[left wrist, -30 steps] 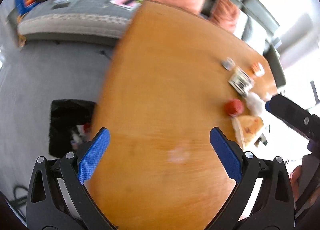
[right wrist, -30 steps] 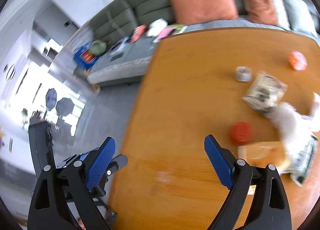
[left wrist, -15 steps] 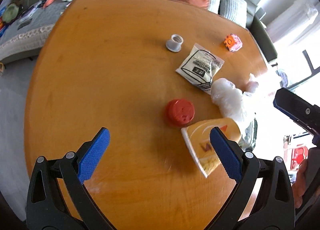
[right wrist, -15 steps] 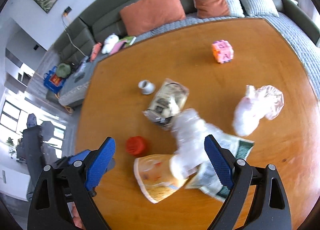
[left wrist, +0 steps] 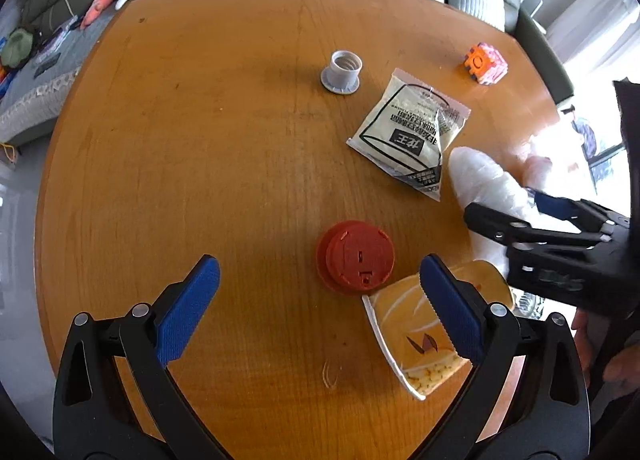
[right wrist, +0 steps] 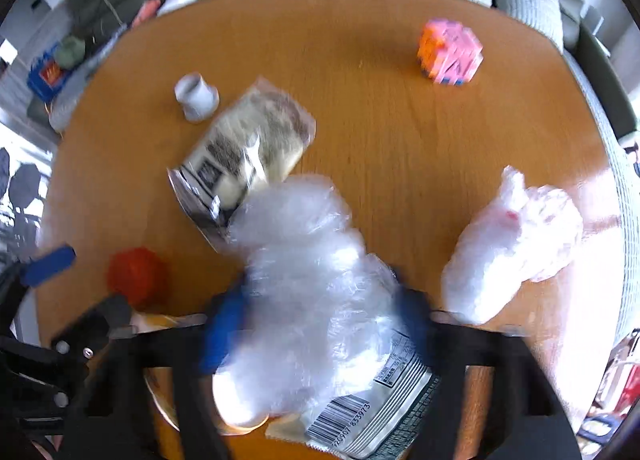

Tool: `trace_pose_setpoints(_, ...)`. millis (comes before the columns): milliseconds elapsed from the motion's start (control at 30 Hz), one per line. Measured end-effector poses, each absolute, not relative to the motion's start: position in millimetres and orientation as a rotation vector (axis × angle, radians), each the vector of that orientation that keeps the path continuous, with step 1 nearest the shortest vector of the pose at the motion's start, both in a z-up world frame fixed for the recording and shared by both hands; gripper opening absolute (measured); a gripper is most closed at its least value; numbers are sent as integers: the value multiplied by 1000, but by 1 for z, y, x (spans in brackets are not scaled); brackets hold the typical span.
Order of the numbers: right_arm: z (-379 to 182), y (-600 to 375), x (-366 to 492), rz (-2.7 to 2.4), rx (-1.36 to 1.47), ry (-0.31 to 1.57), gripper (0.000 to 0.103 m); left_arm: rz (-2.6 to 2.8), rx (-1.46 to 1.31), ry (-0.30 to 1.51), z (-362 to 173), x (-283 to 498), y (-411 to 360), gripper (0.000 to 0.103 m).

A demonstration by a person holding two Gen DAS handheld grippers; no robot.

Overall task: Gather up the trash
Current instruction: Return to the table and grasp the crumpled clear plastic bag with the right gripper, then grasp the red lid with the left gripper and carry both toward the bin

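Wooden table (left wrist: 224, 163) — yellow snack bag (left wrist: 416, 340) holding crumbs.

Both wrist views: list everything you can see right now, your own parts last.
table: 1, orange-brown wood, under everything
red lid: 1, table centre
grey socket: 1, far side
white printed packet: 1, right of socket
pink-orange cube: 1, far right
yellow snack bag: 1, near edge
clear plastic wad: 1, between right jaws
white plastic bag: 1, right edge
barcode wrapper: 1, under wad
left gripper: open
right gripper: around wad, blurred
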State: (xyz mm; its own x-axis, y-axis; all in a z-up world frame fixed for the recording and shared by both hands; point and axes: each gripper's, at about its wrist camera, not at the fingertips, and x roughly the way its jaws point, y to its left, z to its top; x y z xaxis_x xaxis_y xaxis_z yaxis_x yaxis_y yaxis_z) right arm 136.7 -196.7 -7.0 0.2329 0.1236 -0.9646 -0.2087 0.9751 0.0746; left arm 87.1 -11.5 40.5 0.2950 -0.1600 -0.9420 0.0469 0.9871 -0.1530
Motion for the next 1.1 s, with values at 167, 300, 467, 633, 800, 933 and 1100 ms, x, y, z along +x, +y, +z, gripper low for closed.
trace_pose_setpoints(167, 11, -215, 131, 262, 62, 1241, 47, -152, -59, 1275, 30, 96, -22, 97)
trace_pose_setpoints(300, 35, -229, 124, 262, 111, 1181, 47, -180, -49, 1264, 23, 97, -27, 83)
trace_pose_setpoints(467, 57, -239, 112, 273, 151, 1127, 47, -175, -16, 1248, 21, 98, -29, 45)
trace_pose_setpoints(633, 74, -229, 103, 286, 152, 1105, 47, -189, -90, 1228, 32, 86, -12, 45)
trace_pose_setpoints(800, 84, -201, 98, 312, 138, 1095, 47, -187, -113, 1184, 53, 67, 10, 45)
trace_pose_setpoints(933, 90, -173, 90, 344, 120, 1089, 48, -173, -122, 1154, 63, 49, 30, 45)
trace_pose_setpoints(1100, 94, -128, 75, 401, 92, 1088, 48, -132, -135, 1109, 80, 28, 68, 45)
